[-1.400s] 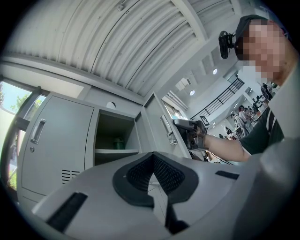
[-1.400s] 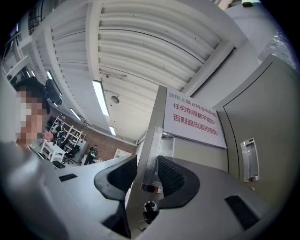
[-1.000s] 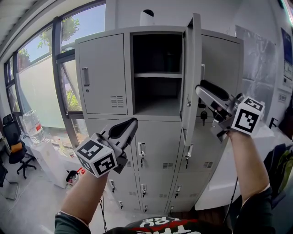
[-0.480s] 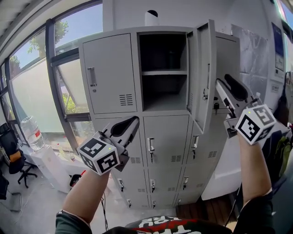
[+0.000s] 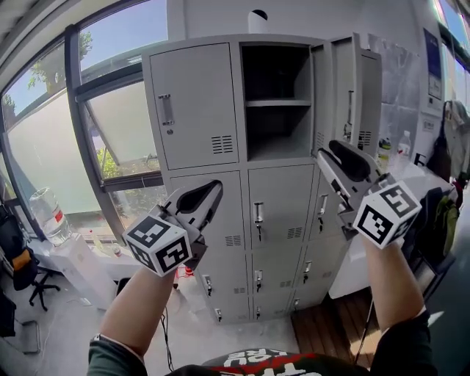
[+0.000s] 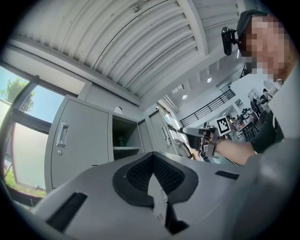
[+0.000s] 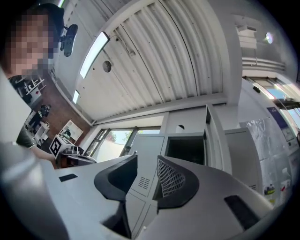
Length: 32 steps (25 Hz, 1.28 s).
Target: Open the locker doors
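A grey locker bank faces me. Its top left door is closed. The top middle compartment stands open, with its door swung wide to the right. The second-row doors are closed, with keys in their locks. My left gripper is shut and holds nothing, in front of the second-row left door; in its own view the pads meet. My right gripper is open below the swung door and apart from it. Its jaws have just been closing, with nothing between them.
Large windows fill the left wall. Below them stand a water bottle, a white table and an office chair. A white device sits on top of the lockers. A white counter with a bottle is at the right.
The top middle door has swung further open to the right. My right gripper has dropped from beside that door to below it. The left gripper stays low in front of the second row.
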Available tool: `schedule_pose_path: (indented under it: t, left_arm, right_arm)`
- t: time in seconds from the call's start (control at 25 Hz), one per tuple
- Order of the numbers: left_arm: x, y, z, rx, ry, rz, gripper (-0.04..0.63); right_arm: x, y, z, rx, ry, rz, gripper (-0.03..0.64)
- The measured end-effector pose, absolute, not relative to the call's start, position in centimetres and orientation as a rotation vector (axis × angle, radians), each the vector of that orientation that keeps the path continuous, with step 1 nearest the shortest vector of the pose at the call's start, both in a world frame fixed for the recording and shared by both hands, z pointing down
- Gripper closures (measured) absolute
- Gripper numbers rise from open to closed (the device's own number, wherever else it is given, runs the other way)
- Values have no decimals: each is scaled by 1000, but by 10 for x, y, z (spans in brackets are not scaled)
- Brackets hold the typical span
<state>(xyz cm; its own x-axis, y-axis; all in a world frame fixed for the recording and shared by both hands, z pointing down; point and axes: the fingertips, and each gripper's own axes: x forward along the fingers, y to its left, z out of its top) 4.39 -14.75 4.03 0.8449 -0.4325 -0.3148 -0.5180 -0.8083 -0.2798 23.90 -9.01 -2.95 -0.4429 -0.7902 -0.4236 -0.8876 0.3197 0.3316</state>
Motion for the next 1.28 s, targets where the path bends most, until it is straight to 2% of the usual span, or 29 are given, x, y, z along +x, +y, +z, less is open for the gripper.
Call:
schedule_pose_path:
  t: [0.24, 0.52, 1.28]
  left_arm:
    - [19, -143, 59, -2705, 727, 332, 589]
    - [23, -131, 60, -2651, 810, 328, 589]
    - [44, -124, 55, -2638, 823, 417, 591]
  right_arm:
    - [200, -113, 8, -1521, 2471, 623, 533]
    - [202, -121, 29, -1430, 2534, 532, 580]
    - [211, -121, 36, -1349, 2615, 583, 583]
